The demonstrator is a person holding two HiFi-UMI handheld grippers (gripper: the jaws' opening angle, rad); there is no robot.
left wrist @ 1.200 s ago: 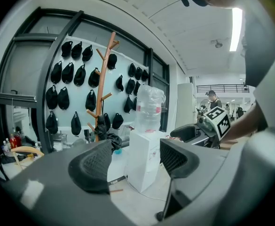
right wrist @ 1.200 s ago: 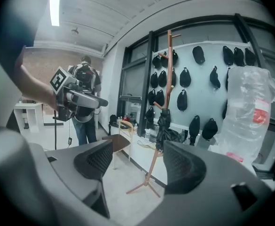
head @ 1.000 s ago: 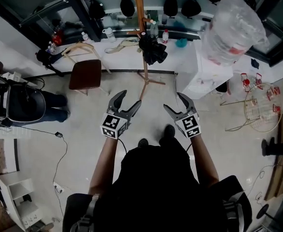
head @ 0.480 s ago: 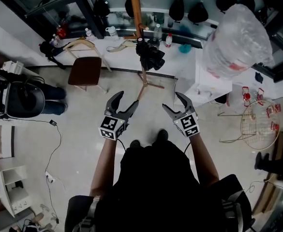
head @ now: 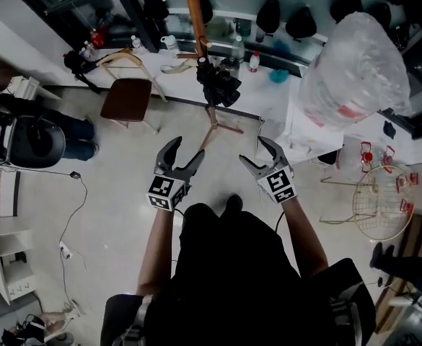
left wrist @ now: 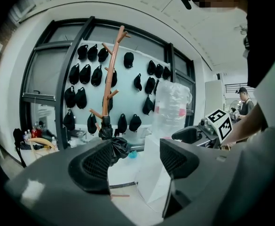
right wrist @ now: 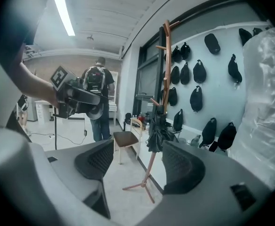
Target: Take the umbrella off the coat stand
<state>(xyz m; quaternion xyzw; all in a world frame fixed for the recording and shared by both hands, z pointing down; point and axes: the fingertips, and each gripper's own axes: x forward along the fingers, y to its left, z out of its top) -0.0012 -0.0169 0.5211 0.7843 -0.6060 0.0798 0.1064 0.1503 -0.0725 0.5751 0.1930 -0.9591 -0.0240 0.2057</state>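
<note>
Fingers of the left gripper stand wide apart, with nothing held between them. The right gripper is the same, its fingers spread and empty. From overhead the two tools sit side by side at the middle of the frame, held out in front of the person over pale floor, each tipped slightly toward the other.

The umbrella is black and folded into a loose bundle. It hangs on the coat stand, a wooden pole with stubby pegs and splayed feet, at the upper middle of the overhead picture, well apart from both grippers. In the right gripper view it shows through the gap between the fingers, far off. In the left gripper view its lower folds peek out just right of the left-hand finger.

A brown-seated chair stands left of the stand, and dark caps hang along the wall behind it. A big clear water bottle fills the upper right, with a wire basket at the right edge. Another person wearing a backpack stands at the left of the right gripper view.
</note>
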